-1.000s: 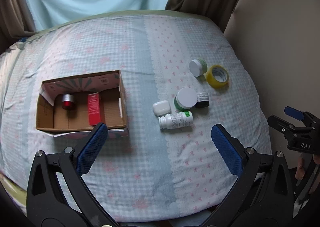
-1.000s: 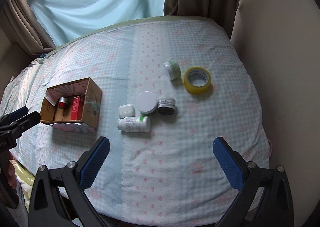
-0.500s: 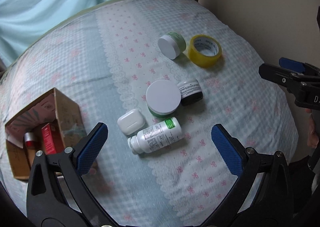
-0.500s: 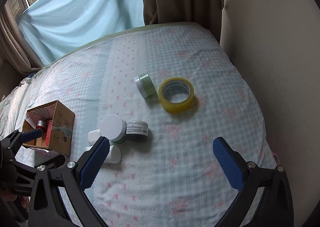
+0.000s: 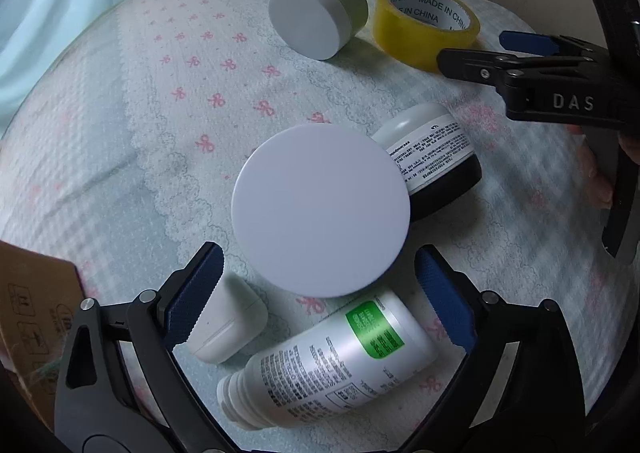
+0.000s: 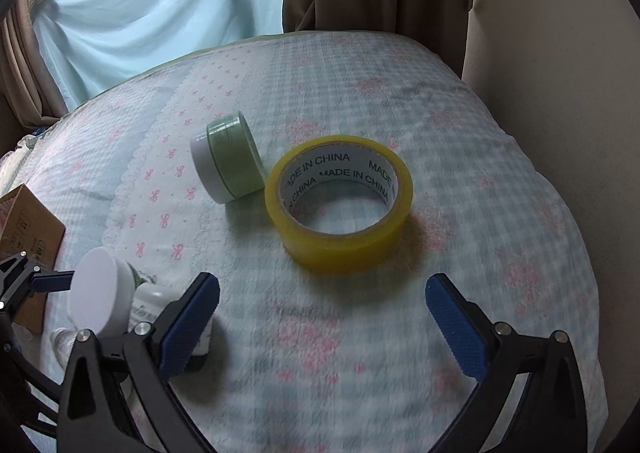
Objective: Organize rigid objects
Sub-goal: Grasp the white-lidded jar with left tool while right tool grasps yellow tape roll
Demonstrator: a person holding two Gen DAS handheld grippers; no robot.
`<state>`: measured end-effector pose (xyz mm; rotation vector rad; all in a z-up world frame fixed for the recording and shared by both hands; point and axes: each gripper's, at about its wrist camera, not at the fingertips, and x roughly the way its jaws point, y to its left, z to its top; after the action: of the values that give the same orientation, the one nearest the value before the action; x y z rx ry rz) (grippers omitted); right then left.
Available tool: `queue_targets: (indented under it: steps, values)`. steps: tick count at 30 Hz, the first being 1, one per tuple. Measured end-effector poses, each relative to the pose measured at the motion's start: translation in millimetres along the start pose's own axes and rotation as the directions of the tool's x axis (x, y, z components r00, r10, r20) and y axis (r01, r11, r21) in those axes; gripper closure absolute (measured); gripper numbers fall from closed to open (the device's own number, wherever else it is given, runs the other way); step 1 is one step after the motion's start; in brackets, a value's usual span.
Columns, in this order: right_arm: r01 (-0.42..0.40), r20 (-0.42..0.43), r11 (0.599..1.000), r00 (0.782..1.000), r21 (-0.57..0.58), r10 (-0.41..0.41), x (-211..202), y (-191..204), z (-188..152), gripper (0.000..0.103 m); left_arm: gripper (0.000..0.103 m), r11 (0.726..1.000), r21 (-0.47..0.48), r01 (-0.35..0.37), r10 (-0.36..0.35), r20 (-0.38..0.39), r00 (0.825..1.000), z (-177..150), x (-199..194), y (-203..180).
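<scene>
A big jar with a white lid point(image 5: 320, 209) stands upright on the bed, its near edge between the tips of my left gripper point(image 5: 320, 295). The jaws are closing and the pads are not touching the jar. Under that gripper lie a white bottle with a green label point(image 5: 332, 361) and a white earbud case point(image 5: 228, 325). A black-based small jar point(image 5: 436, 161) leans against the big jar. My right gripper point(image 6: 324, 305) is open just short of the yellow tape roll point(image 6: 340, 209). A green jar point(image 6: 228, 157) lies on its side beside the tape.
A cardboard box point(image 6: 28, 229) sits at the left on the checked bedspread point(image 6: 460, 181). A beige wall point(image 6: 560, 53) runs along the bed's right side, with curtains point(image 6: 160, 13) behind. A person's fingers point(image 5: 600, 181) hold the right gripper.
Both grippers have dropped close to the bed. The left one came down over the white-lidded jar and bottle, and its jaws have narrowed. The right one has closed in on the tape roll.
</scene>
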<state>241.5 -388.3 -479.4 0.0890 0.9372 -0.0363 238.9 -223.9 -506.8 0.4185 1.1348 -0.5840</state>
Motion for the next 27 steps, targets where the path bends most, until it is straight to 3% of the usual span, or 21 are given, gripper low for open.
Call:
queue_targets:
  steps: [3, 7, 11, 14, 17, 27]
  values:
    - [0.010, 0.013, 1.000, 1.000, -0.018, -0.010, 17, -2, 8, 0.000, 0.008, 1.000, 0.017, 0.017, -0.017, 0.006, 1.000, 6, 10, 0]
    - [0.022, 0.020, 0.999, 1.000, -0.043, -0.021, 31, -3, 18, 0.000, 0.018, 0.998, 0.043, 0.037, -0.037, -0.002, 0.999, 13, 19, -4]
    - [0.021, 0.019, 0.999, 1.000, -0.039, -0.020, 40, -5, 26, 0.000, 0.022, 0.997, 0.068, 0.020, -0.021, 0.003, 1.000, 12, 22, -3]
    - [0.036, 0.036, 0.999, 0.999, -0.041, -0.034, 44, -5, 27, 0.000, 0.035, 0.998, 0.060, 0.011, -0.012, 0.008, 1.000, 12, 21, 2]
    - [0.037, 0.058, 0.999, 0.998, -0.039, -0.035, 44, -5, 28, 0.006, 0.035, 0.998, 0.048, 0.034, -0.035, 0.012, 0.999, 12, 21, 8]
    - [0.042, 0.076, 0.998, 0.996, -0.046, -0.038, 38, -5, 25, 0.007, 0.035, 0.999, 0.022, 0.038, -0.039, 0.027, 0.999, 10, 17, 15]
